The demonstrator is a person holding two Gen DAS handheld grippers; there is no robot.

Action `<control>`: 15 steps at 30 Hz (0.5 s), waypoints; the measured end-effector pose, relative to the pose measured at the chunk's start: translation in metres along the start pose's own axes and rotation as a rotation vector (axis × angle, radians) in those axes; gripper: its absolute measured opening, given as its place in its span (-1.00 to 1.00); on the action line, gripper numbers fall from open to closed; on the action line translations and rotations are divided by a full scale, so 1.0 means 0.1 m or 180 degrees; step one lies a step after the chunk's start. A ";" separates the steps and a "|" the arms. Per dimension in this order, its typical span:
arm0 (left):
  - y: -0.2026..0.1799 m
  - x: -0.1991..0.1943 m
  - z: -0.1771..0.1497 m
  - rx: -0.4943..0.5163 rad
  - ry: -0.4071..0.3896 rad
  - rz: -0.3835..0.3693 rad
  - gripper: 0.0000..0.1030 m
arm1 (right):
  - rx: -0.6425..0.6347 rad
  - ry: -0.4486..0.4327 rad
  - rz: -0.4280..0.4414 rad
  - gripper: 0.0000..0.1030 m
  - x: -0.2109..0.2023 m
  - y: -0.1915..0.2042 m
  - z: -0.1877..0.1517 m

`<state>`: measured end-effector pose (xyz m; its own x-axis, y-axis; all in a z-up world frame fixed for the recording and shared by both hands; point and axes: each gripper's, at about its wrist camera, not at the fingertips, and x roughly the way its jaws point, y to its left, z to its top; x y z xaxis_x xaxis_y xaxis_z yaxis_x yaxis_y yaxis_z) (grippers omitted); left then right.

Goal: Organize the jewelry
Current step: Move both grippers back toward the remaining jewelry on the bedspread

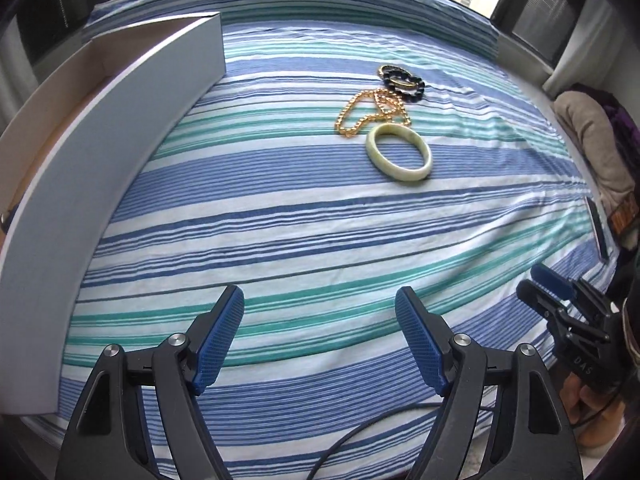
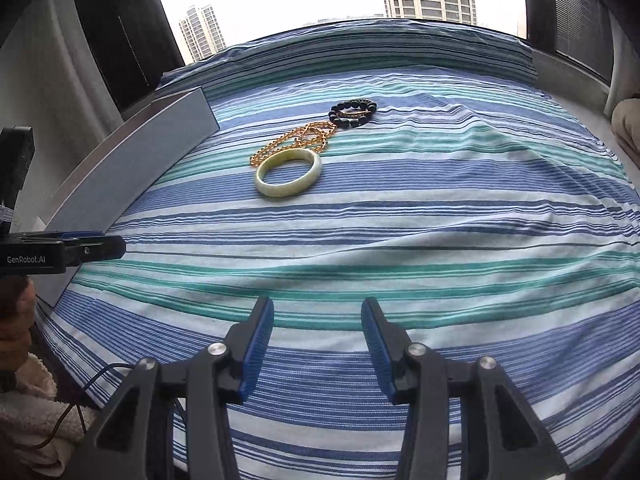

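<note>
- Left wrist view: your left gripper (image 1: 320, 340) hangs over the striped sheet (image 1: 280, 216) with its blue pads wide apart and nothing between them.
- Same view, the jewelry sits well ahead of it, up and a bit right: a pale green bangle (image 1: 399, 152) lies flat, the gold chain (image 1: 370, 114) is bunched just behind it and touching its far rim, and the black beads (image 1: 402, 82) are at the far end of the little row.
- The white box (image 1: 120, 128) runs along the left side of the bed, standing open with its long wall facing you. Can't see anything inside from here.
- Your right gripper (image 1: 554, 284) pokes in at the lower right edge.
- Right wrist view: your right gripper (image 2: 317, 344) has its pads parted too, less wide, with only sheet showing between them.
- From there the bangle (image 2: 289, 178), chain (image 2: 298, 140) and beads (image 2: 353, 112) line up ahead and left of centre, near the box (image 2: 132, 172) but not touching it.
</note>
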<state>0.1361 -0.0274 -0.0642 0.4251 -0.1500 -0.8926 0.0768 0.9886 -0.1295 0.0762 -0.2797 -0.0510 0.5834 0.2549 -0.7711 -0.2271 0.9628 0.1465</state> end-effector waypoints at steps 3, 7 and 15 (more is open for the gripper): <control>-0.06 0.08 0.12 -0.0019 0.0005 -0.0047 0.54 | 0.0090 -0.0025 0.0123 -0.10 0.00 -0.01 -0.02; -0.15 0.25 0.34 -0.0074 0.0012 -0.0083 0.53 | 0.0069 -0.0032 0.0201 -0.10 0.01 0.03 -0.05; -0.35 0.75 0.78 -0.0225 -0.0009 0.0019 0.50 | 0.0151 0.0044 0.0203 -0.10 0.04 -0.07 -0.17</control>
<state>0.2357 -0.0747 -0.0929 0.4280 -0.1440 -0.8922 0.0103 0.9879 -0.1545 0.0666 -0.2872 -0.0660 0.5581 0.3150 -0.7677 -0.2260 0.9479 0.2246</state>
